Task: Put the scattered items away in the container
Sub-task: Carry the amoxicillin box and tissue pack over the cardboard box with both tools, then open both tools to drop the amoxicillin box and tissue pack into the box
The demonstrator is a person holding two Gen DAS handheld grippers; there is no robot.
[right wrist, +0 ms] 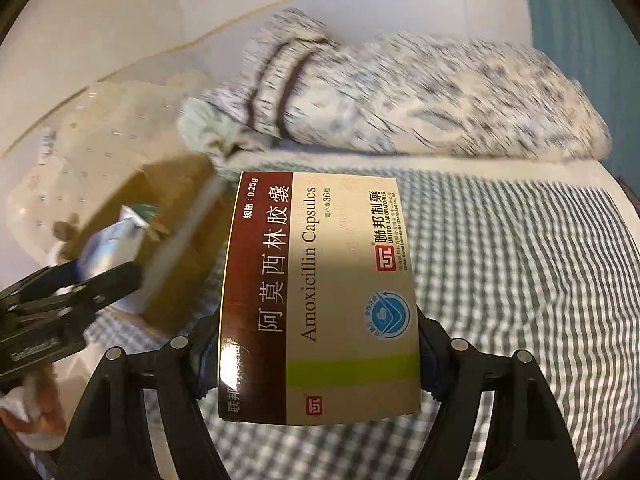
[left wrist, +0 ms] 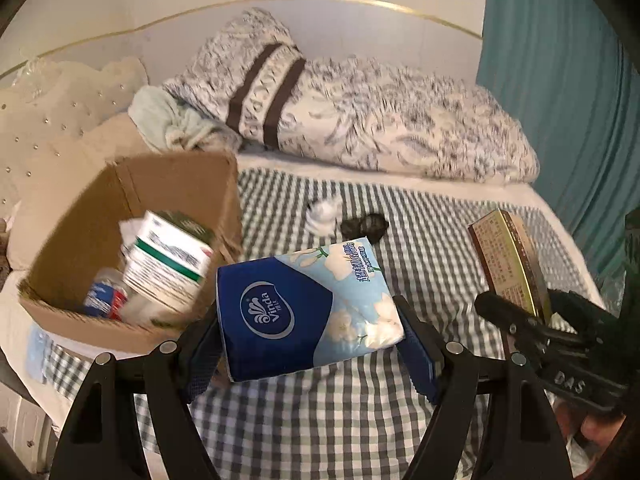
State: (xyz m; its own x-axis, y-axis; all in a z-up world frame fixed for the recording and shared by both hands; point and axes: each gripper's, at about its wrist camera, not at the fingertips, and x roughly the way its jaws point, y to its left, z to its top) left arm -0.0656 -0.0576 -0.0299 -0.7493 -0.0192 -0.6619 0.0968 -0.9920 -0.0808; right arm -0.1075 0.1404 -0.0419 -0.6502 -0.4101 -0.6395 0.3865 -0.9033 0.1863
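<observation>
Left gripper (left wrist: 310, 344) clamps the tissue pack (left wrist: 308, 308) just beside the cardboard box (left wrist: 192, 184); right gripper (right wrist: 320, 356) pinches the medicine carton (right wrist: 320, 300) by its long edges, held above the checked sheet (right wrist: 520, 280). Pack's soft, light, slick wrap (squeeze mid-body). Carton's stiff, light, crushable. Box already holds a carton & bottle, so room is prob tight; approach from above the rim. Sock (left wrist: 364, 226) & white wad (left wrist: 324, 212) lie well apart, on open sheet.

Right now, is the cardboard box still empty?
No, the cardboard box already holds a green-and-white carton and a small red-and-blue item.
</observation>
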